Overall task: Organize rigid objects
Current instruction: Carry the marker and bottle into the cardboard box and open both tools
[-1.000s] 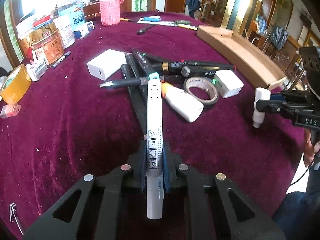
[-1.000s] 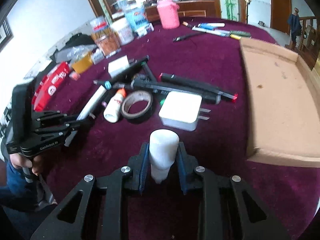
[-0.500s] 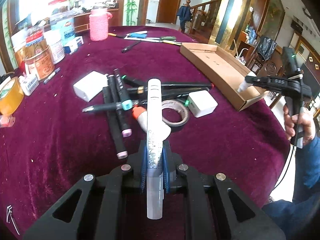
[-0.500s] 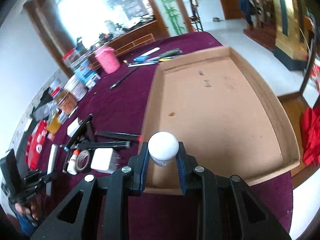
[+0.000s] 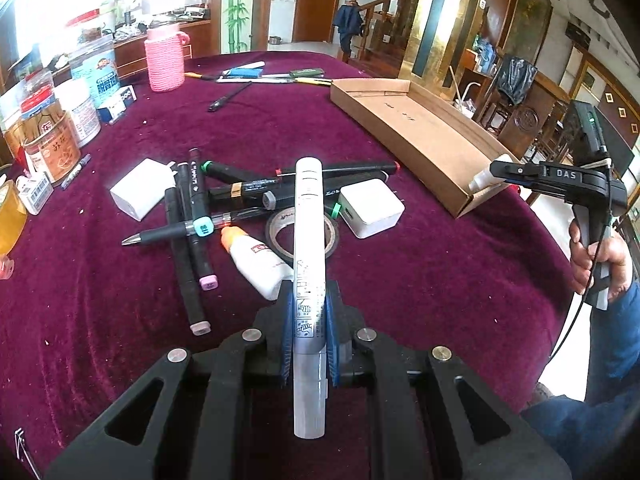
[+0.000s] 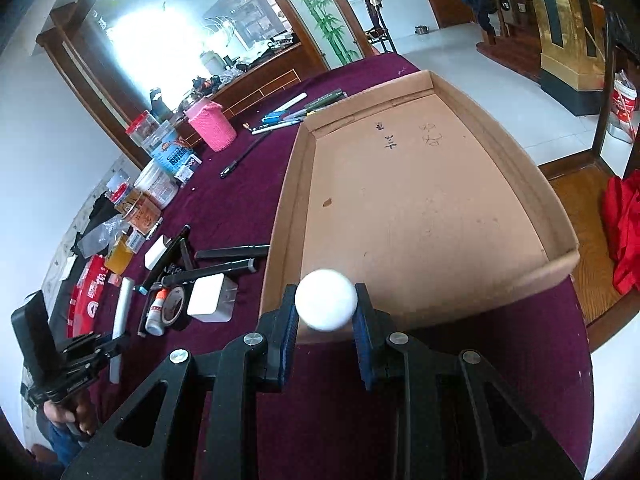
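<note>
My left gripper (image 5: pixel 307 312) is shut on a long silver marker (image 5: pixel 308 248) and holds it above the pile of markers (image 5: pixel 192 216), a glue bottle (image 5: pixel 256 258), a tape roll (image 5: pixel 302 232) and two white chargers (image 5: pixel 370 207). My right gripper (image 6: pixel 326 312) is shut on a small white bottle (image 6: pixel 326 305) and holds it over the near edge of the empty cardboard tray (image 6: pixel 400 216). The right gripper also shows in the left wrist view (image 5: pixel 486 176) at the tray's (image 5: pixel 420 136) near corner.
Jars and tins (image 5: pixel 52 136), a pink cup (image 5: pixel 164 60) and loose pens (image 5: pixel 260 76) stand at the back of the maroon table (image 5: pixel 400 280). A yellow tape roll (image 5: pixel 8 216) lies far left. The table edge runs close by on the right.
My left gripper lifted and pulled back from the pile with the silver marker. My right gripper carried the white bottle from beside the pile to the tray's near edge.
</note>
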Motion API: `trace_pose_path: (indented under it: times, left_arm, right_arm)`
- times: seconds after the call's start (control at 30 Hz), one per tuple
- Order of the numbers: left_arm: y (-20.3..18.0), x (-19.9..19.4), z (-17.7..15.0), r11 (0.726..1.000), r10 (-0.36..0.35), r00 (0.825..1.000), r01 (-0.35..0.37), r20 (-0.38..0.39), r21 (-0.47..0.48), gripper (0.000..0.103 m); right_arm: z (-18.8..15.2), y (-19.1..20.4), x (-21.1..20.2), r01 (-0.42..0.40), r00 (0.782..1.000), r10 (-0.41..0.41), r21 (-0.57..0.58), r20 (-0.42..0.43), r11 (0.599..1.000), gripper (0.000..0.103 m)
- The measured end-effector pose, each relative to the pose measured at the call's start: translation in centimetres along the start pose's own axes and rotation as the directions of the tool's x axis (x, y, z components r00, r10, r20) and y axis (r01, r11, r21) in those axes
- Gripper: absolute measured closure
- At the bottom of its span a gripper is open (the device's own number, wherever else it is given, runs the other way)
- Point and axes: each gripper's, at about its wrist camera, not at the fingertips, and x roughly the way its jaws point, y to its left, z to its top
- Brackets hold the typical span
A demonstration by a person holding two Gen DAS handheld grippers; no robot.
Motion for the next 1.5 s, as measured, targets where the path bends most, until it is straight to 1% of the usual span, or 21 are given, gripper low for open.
trace_pose_path:
  times: [0.27,0.43,0.57,0.63,0.77,0.9,0.97,1.07,1.1,1.17,1.23,1.3,1.37,1.5]
  left_arm:
    - [-0.1,0.1,0.0,1.000,-0.018,1.000,0.018,0.000,-0.001,0.091]
    - [-1.3,-0.1,1.5,0.999,-0.039,0.999,0.039,0.013,0.026,0.091]
    - [-3.8,0.1,4.1,0.995,-0.087,0.995,0.085,0.038,0.060,0.091]
    - [-5.1,0.9,5.6,0.990,-0.123,0.992,0.121,0.037,0.068,0.091]
    - [-8.2,4.0,9.2,0.980,-0.195,0.981,0.194,0.015,0.052,0.092]
    - [-10.6,7.6,12.4,0.972,-0.232,0.973,0.233,-0.014,0.016,0.092]
    - [-11.7,9.3,13.9,0.973,-0.230,0.973,0.230,-0.013,0.009,0.092]
    - [-12.4,12.1,15.7,0.975,-0.222,0.974,0.221,-0.038,-0.031,0.092]
    - [-12.5,13.0,16.2,0.976,-0.214,0.976,0.212,-0.046,-0.043,0.092]
    - [-12.4,14.6,17.1,0.979,-0.193,0.980,0.188,-0.050,-0.077,0.092]
    - [-12.2,15.7,17.5,0.979,-0.182,0.982,0.175,-0.054,-0.109,0.092]
    - [-11.9,17.0,17.9,0.976,-0.168,0.984,0.157,-0.064,-0.150,0.092]
    - [-11.8,17.9,18.0,0.974,-0.160,0.984,0.145,-0.078,-0.175,0.092]
    - [-11.2,19.3,17.4,0.968,-0.142,0.985,0.117,-0.102,-0.220,0.092]
  right_arm:
    - [0.0,0.1,-0.3,-0.004,1.000,0.004,0.008,0.003,1.000,0.080]
    - [2.1,0.0,-0.7,0.001,1.000,-0.002,0.011,0.030,1.000,0.080]
    - [4.2,0.1,-0.8,-0.010,0.999,0.009,0.013,0.046,1.000,0.080]
    - [5.8,0.2,-0.6,-0.013,0.999,0.013,0.014,0.052,1.000,0.080]
    - [8.4,0.3,0.6,-0.007,0.999,0.006,0.014,0.045,1.000,0.080]
    - [10.4,-0.6,2.9,-0.007,1.000,0.006,0.044,0.022,0.999,0.080]
    - [11.5,-1.4,4.1,-0.002,1.000,0.001,0.075,0.010,0.997,0.080]
    - [13.0,-2.6,6.3,0.006,1.000,-0.003,0.111,-0.023,0.994,0.080]
    - [13.4,-3.0,7.0,0.014,0.999,-0.009,0.119,-0.041,0.993,0.080]
    - [14.0,-3.6,8.4,0.007,0.997,0.004,0.141,-0.076,0.990,0.080]
    - [14.5,-3.6,9.4,0.024,0.995,-0.011,0.138,-0.095,0.990,0.080]
    - [15.1,-3.5,10.3,0.020,0.994,-0.005,0.139,-0.110,0.990,0.080]
    - [15.6,-3.4,11.1,0.034,0.992,-0.018,0.130,-0.127,0.991,0.080]
    - [16.5,-4.0,12.8,0.037,0.989,-0.017,0.144,-0.144,0.989,0.080]
